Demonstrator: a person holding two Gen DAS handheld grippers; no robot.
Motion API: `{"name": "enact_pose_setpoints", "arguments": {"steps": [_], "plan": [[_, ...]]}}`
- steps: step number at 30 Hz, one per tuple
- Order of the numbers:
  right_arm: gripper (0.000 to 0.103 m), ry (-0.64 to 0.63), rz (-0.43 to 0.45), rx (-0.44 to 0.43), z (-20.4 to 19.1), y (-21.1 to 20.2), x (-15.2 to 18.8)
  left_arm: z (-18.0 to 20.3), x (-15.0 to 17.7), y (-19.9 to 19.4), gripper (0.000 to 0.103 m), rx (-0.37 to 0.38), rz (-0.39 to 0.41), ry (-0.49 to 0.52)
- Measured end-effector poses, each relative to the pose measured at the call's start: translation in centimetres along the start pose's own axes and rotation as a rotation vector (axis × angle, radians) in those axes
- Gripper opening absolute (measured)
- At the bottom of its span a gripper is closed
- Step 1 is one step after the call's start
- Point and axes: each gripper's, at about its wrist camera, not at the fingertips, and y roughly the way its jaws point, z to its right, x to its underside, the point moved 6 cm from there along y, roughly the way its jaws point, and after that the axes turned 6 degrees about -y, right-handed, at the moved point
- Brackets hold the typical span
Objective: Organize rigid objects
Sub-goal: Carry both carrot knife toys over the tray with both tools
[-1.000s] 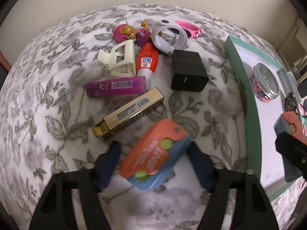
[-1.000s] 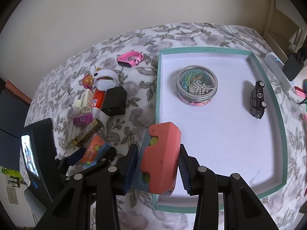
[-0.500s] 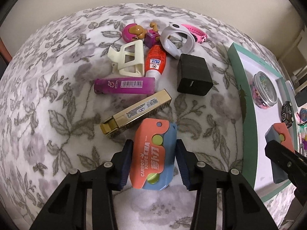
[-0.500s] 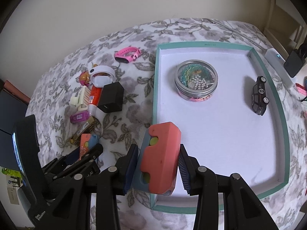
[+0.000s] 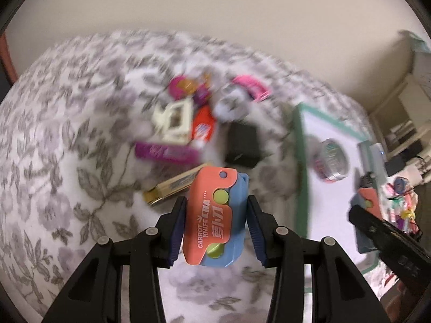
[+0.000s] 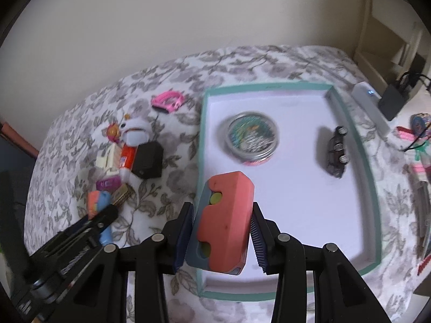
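Left gripper (image 5: 215,226) is clamped on an orange-and-blue toy knife (image 5: 215,215), held clear above the floral bedspread (image 5: 67,188). Right gripper (image 6: 222,234) is clamped on a matching toy knife (image 6: 223,223) over the near edge of the green-rimmed tray (image 6: 369,183). Farther in the tray: a round tin (image 6: 252,140) and a toy car (image 6: 336,152). Beyond the left gripper, blurred small items lie clustered, including a black block (image 5: 242,145).

Left wrist view: loose items beyond the left tongs (image 5: 215,216) motion-blurred, labels unreadable; gold box (image 5: 172,187) partly hidden behind the held carrot knife (image 5: 215,215); right wrist view: tin (image 6: 252,138) contents indistinct; tray (image 6: 366,167) near corner hidden behind right tongs (image 6: 222,231).
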Motion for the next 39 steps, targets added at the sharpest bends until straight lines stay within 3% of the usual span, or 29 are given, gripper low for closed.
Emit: {"name": "enact_pose_setpoints", "arguments": {"steps": [8,13,19,29,39], "plan": [[0.044,0.112,0.050,0.058,5.5,-3.0,-1.1,7.6,-1.4,-3.0,0.045,0.066,0.036,0.103],[0.044,0.192,0.068,0.140,10.0,-4.7,-0.9,12.2,-0.4,-1.5,0.045,0.096,-0.007,0.156],[0.044,0.257,0.066,0.179,13.5,-5.2,-0.3,16.1,2.2,2.0,0.046,0.088,-0.090,0.223],[0.044,0.272,-0.063,0.167,14.5,-0.4,1.9,16.8,5.5,6.0,0.046,0.050,-0.170,0.269],[0.044,0.263,-0.146,0.158,14.0,3.1,3.5,16.7,6.6,7.2,0.046,0.010,-0.181,0.318]]}}
